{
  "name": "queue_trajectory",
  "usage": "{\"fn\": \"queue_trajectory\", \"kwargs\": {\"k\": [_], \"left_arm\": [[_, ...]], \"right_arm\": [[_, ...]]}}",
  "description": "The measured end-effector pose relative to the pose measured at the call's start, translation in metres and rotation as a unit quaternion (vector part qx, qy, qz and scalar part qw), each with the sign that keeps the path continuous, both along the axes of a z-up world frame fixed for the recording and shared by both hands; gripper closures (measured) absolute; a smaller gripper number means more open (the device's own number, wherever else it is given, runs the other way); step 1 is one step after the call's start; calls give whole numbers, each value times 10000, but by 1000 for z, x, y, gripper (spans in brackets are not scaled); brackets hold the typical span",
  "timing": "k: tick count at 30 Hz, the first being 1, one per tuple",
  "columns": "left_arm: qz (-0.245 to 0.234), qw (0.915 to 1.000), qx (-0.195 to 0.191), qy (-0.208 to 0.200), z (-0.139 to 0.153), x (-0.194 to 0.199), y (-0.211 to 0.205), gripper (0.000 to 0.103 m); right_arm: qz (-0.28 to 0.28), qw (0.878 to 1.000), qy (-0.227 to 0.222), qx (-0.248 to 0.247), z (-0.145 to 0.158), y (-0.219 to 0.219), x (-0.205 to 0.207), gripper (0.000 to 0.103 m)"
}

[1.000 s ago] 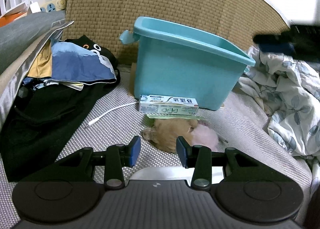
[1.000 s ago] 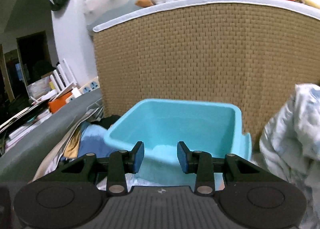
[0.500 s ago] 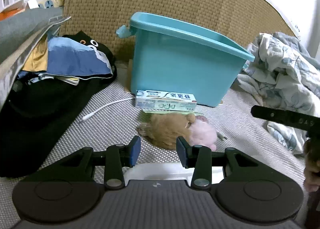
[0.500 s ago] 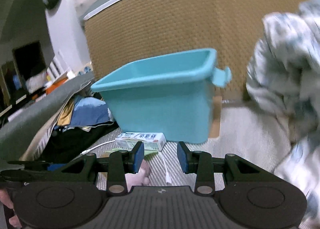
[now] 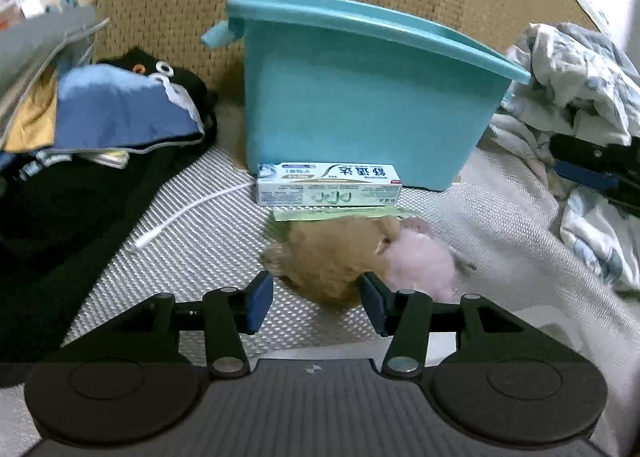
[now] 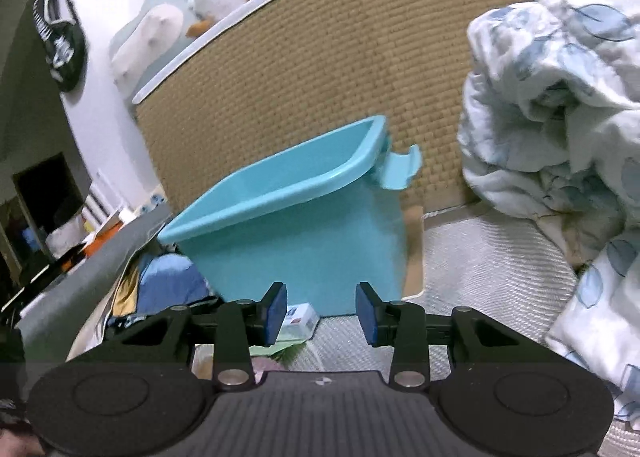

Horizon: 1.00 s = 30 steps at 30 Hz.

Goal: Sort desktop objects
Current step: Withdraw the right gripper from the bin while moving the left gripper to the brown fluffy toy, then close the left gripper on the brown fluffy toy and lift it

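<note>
With my left gripper point(image 5: 316, 303) fingers spread just short of the brown plush toy point(image 5: 336, 257) lying in front of the teal bin point(image 5: 360, 97), I should ease forward around its body before pinching, my right gripper point(image 6: 322, 311) empty and spread.

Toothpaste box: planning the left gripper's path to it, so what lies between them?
In the left wrist view, a brown-and-pink plush toy and a green sheet lie between the left gripper and the toothpaste box.

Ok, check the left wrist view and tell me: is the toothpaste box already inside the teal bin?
No, the toothpaste box lies on the mat in front of the teal bin, against its outer wall.
</note>
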<state>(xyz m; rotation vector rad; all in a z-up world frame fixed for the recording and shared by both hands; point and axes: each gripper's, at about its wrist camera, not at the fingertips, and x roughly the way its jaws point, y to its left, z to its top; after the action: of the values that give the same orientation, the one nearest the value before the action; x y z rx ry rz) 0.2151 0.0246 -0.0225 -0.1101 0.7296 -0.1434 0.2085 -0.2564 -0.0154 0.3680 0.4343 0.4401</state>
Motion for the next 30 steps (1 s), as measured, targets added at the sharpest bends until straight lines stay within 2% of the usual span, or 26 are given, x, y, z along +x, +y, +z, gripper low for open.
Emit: {"fn": "queue_trajectory", "kwargs": {"k": [3,6,11,16,22,26,29,30], "left_arm": [[97,9995,-253,167,0,8,0,50],[88,9996,-152,203,-1,13,-5,50],[116,9996,15,247,-3,24,-11,49],[75,9994,214,258,-3,36,-20,47],[208,9984,420,322,-5,52,-31,39],[268,9976,548,323,-8,61,-37,39],[272,9968,713,259,-10,63,-40,48],[269,9964,770,236,-10,63,-41,55]], "right_arm": [[-98,9998,35,148,1,-8,1,61],[-94,9993,154,314,0,-13,3,59],[-29,9990,322,296,-3,-12,7,59],[-122,9996,239,115,-2,-9,6,59],[-99,9993,290,208,-2,-11,7,59],[-60,9991,349,216,-3,-10,8,59],[15,9989,437,179,-5,-7,10,59],[18,9989,446,154,-6,-6,10,59]]}}
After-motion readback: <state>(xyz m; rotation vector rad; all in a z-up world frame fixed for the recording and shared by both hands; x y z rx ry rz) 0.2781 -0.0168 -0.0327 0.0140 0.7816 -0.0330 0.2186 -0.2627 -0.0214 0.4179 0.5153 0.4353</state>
